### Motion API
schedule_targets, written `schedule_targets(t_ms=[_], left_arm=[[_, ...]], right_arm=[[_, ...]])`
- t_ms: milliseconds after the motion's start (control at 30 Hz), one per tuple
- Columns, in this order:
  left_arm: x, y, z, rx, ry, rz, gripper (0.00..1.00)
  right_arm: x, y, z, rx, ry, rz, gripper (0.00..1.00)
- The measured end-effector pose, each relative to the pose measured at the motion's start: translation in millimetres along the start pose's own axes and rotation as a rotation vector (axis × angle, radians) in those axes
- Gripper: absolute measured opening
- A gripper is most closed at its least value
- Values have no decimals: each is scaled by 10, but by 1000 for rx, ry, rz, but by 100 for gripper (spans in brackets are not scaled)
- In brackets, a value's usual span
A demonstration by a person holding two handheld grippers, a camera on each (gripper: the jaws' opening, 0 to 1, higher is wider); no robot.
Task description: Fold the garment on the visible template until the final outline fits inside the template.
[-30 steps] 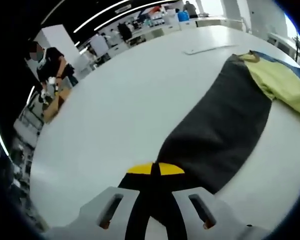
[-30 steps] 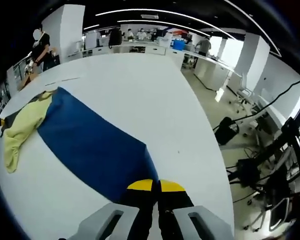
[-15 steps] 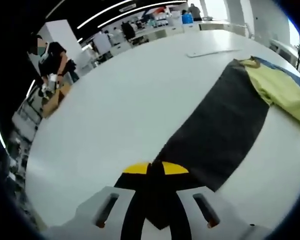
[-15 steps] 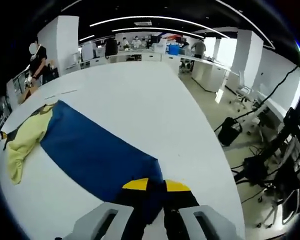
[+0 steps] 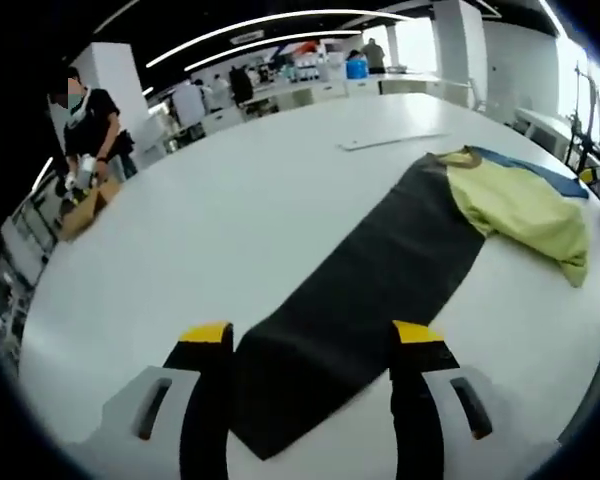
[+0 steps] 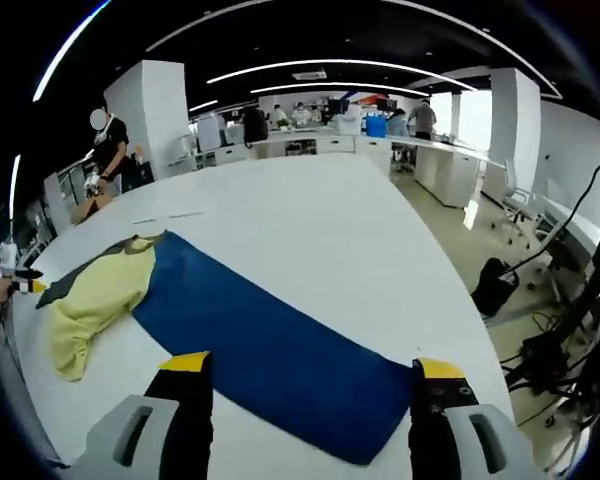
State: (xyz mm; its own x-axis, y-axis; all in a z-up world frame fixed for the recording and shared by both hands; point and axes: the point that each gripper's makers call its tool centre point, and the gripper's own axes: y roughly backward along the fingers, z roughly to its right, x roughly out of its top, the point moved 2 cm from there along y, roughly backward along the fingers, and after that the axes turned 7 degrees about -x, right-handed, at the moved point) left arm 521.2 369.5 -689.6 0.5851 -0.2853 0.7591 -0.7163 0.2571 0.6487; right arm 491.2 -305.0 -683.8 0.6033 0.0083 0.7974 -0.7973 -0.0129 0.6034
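Both tongs are hanging spread wide over the white bench [image 5: 230, 230], pinching nothing. The left tongs [image 5: 310, 345] are sitting over the end of the dark leg [image 5: 360, 300], the right tongs [image 6: 305, 375] over the blue leg [image 6: 270, 355]. Yellow part of the garment [image 5: 525, 205] is lying bunched at the far end
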Motion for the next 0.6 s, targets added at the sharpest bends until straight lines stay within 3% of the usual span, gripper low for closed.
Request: schedule_targets(t_ms=[200, 600], left_arm=[[72, 97, 321, -105, 13, 73, 82], [141, 284, 641, -178, -1, 147, 99]], right_arm=[[72, 26, -381, 147, 44, 25, 99], [223, 150, -999, 328, 128, 58, 99]])
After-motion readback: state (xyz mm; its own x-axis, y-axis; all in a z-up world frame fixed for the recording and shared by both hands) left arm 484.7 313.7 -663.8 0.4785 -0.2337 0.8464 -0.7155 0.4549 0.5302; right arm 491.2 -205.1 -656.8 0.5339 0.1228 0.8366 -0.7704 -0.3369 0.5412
